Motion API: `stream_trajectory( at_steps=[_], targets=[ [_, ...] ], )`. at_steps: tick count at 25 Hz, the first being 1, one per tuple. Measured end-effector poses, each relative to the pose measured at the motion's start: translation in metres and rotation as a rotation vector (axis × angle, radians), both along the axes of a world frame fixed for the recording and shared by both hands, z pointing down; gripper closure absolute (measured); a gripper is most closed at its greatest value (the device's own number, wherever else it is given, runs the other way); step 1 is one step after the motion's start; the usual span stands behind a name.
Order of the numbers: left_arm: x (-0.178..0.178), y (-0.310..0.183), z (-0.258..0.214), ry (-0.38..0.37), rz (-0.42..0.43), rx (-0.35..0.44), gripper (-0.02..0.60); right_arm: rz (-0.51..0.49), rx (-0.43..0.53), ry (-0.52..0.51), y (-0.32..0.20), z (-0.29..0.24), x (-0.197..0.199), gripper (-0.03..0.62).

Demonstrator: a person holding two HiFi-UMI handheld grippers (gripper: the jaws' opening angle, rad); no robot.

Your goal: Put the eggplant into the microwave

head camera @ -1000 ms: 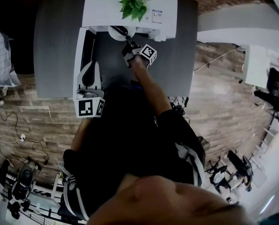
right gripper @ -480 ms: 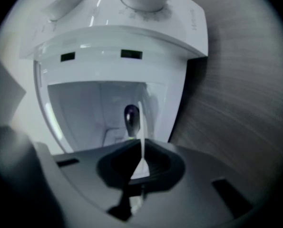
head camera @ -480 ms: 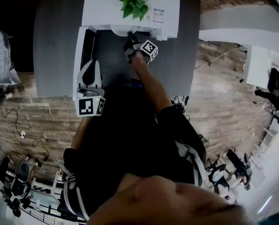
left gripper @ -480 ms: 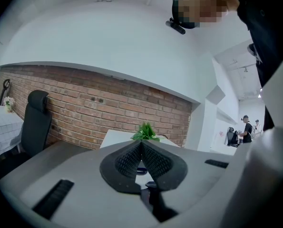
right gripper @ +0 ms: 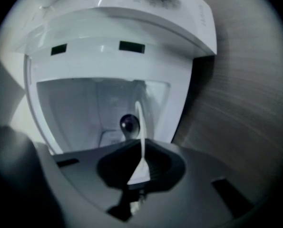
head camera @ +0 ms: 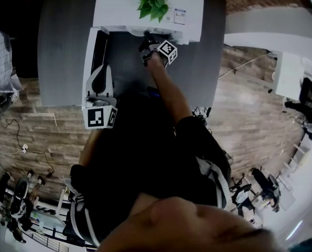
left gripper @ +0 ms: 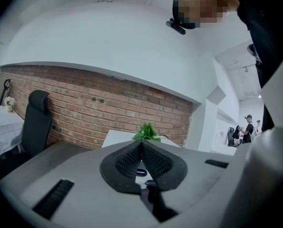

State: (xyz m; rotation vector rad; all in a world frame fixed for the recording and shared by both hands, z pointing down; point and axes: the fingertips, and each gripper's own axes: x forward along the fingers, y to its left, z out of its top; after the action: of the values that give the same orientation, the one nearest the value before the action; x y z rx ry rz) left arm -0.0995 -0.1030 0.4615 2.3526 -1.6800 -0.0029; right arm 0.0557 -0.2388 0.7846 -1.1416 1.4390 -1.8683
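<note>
In the right gripper view a dark purple eggplant rides on a thin white plate seen edge-on. My right gripper is shut on the plate's near rim. Plate and eggplant are inside the open cavity of the white microwave. From the head view the right gripper reaches into the microwave mouth, and plate and eggplant are hidden there. My left gripper hovers over the swung-open door at the left. Its pads meet with nothing between them.
The microwave stands at the back of a grey table against a brick wall. A green plant sits on its top. The open door juts out toward me on the left. A black chair stands beside the table.
My right gripper has pushed forward toward the microwave. The plate with the eggplant, seen in front of the opening before, has gone out of the head view. The left gripper stayed put.
</note>
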Motion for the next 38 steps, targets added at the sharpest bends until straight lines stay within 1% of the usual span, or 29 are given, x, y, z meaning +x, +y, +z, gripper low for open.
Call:
stream_trajectory(
  at_steps=[7,16,23,32,38],
  targets=[
    [-0.002,0.001,-0.001,0.003,-0.001,0.001,0.548,0.004,0.007,0.018,-0.008,0.011,0.003,0.552],
    [-0.002,0.001,0.000,0.009,-0.001,-0.004,0.548,0.017,-0.006,0.017,-0.019,0.011,0.000,0.551],
    [-0.003,0.001,0.002,0.014,-0.004,-0.006,0.548,0.010,0.013,0.048,-0.029,0.008,0.000,0.553],
    [-0.005,-0.001,0.004,0.014,-0.006,-0.010,0.548,-0.017,0.041,0.141,-0.037,0.002,0.003,0.553],
    [-0.004,0.000,0.004,0.011,0.000,-0.011,0.548,-0.060,0.068,0.262,-0.043,-0.003,0.007,0.551]
  ],
)
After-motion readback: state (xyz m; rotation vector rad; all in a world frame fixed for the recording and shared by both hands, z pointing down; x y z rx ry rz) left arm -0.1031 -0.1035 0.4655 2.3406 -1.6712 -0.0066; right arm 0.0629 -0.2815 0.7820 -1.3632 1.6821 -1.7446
